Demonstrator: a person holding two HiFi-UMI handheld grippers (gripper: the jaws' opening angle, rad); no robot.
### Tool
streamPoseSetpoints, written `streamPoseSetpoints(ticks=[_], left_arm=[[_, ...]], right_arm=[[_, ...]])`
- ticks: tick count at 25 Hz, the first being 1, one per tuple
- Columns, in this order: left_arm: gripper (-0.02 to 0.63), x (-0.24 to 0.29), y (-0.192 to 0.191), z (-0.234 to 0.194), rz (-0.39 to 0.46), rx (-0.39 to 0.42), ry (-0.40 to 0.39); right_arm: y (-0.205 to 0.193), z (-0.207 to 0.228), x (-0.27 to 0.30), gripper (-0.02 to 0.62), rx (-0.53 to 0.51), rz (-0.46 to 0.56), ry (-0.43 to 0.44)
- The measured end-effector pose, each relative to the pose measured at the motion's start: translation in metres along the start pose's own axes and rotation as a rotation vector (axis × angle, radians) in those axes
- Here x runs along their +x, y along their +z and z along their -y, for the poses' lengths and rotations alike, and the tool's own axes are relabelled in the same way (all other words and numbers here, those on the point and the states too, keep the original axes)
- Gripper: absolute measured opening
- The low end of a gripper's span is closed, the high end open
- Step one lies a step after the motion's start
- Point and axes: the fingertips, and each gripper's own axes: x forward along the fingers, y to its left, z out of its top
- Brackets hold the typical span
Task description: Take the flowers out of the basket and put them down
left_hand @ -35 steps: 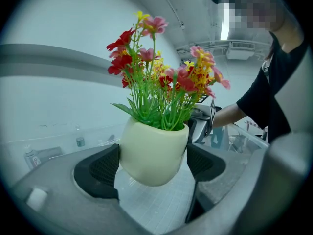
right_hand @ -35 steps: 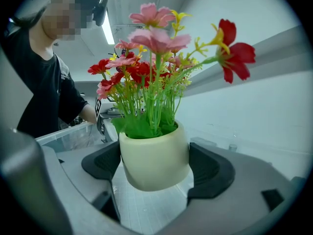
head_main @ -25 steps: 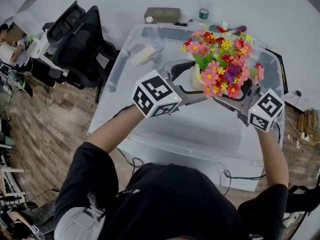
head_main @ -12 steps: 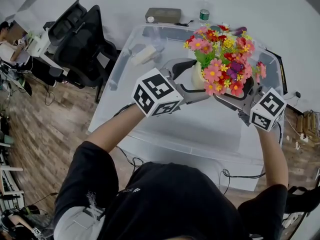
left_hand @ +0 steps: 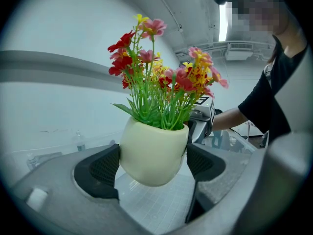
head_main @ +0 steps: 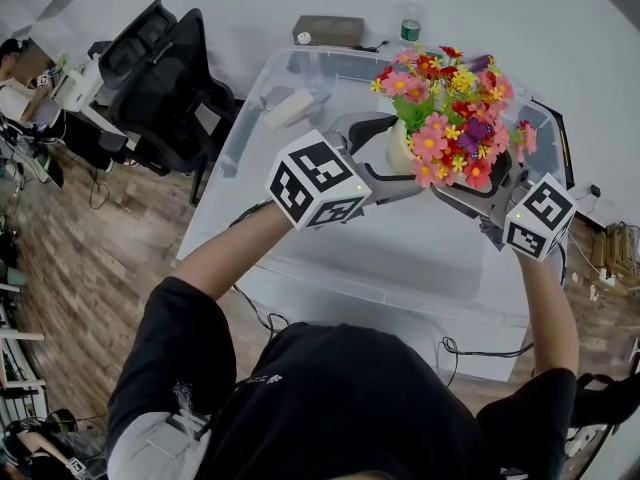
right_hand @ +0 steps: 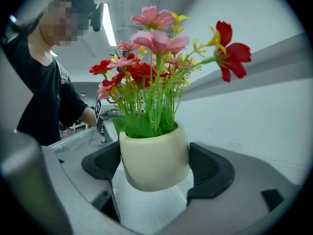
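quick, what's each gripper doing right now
Left gripper: shut on the flower pot.
Right gripper: shut on the same flower pot.

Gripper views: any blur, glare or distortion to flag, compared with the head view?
Left gripper view: heavy fisheye, black corners, pot sharp, ceiling light blown out. Right gripper view: same fisheye, flowers crisp. Head view: barrel bend at edges, even light, no motion blur.

flowers [head_main: 447, 118]: pink, red, yellow, green stems | cream pot [left_hand: 153, 153], upright | above basket [head_main: 225, 158] floor
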Motion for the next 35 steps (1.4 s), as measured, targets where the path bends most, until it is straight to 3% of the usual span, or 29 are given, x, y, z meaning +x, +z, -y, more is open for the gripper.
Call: streamPoseSetpoints(ticks=[35], left_arm=[[0.439, -0.045, 0.034, 0.025, 0.034, 0.019, 0.074]], right_arm=[[0.045, -0.039, -0.005, 0.443, -0.031, 0.048, 0.051]])
